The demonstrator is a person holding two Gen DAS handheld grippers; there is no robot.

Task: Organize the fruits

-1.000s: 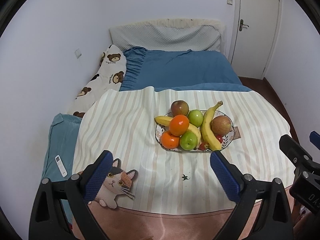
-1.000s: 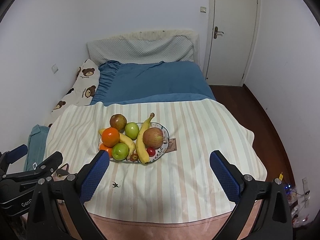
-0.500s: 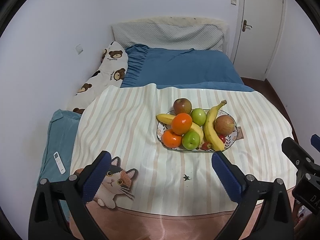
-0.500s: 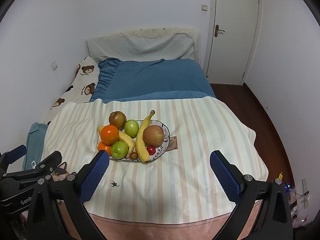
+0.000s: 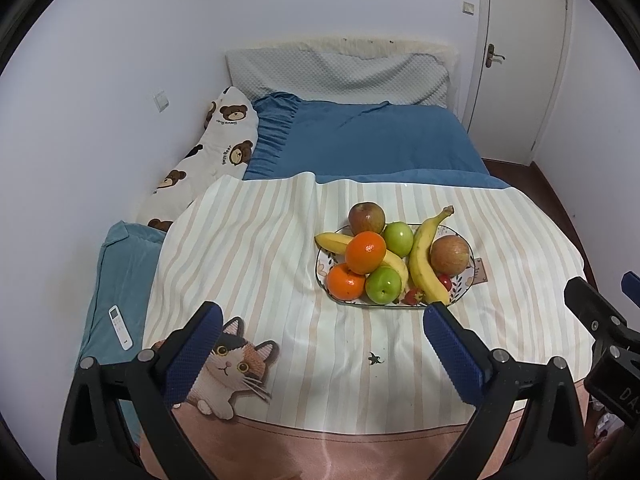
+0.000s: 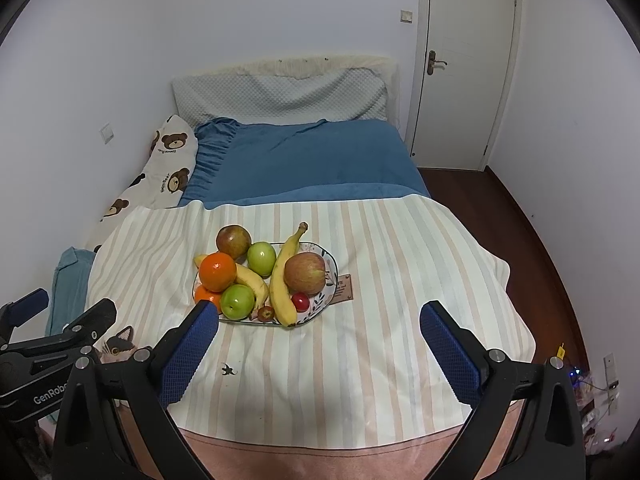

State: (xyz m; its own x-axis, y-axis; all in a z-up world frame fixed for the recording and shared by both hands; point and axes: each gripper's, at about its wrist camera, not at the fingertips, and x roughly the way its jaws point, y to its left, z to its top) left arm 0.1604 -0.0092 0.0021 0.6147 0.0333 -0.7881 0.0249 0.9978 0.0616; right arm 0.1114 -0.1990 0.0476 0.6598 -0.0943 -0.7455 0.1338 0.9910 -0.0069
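Note:
A patterned oval plate (image 5: 321,264) (image 6: 330,269) sits on a striped cloth on the bed, piled with fruit: two oranges (image 5: 365,252) (image 6: 217,271), two green apples (image 5: 383,285) (image 6: 237,301), two reddish apples (image 5: 449,255) (image 6: 305,272), two bananas (image 5: 424,260) (image 6: 281,280) and small red fruits (image 6: 300,302). My left gripper (image 5: 322,338) hangs open, near side of the plate, nothing between its blue pads. My right gripper (image 6: 319,340) is open too, a little nearer than the plate and to its right. Each gripper shows at the edge of the other's view.
The striped cloth (image 5: 248,264) has a cat print (image 5: 228,372) at its near left corner. A bear-print pillow (image 5: 208,160), blue bedding (image 6: 312,160) and a white remote (image 5: 120,327) lie to the left and behind. A door (image 6: 464,64) and wooden floor (image 6: 532,248) are on the right.
Both views have shifted slightly: the plate sits a touch lower and closer to the fingertips than a second ago. Both grippers stay open and no fruit has moved.

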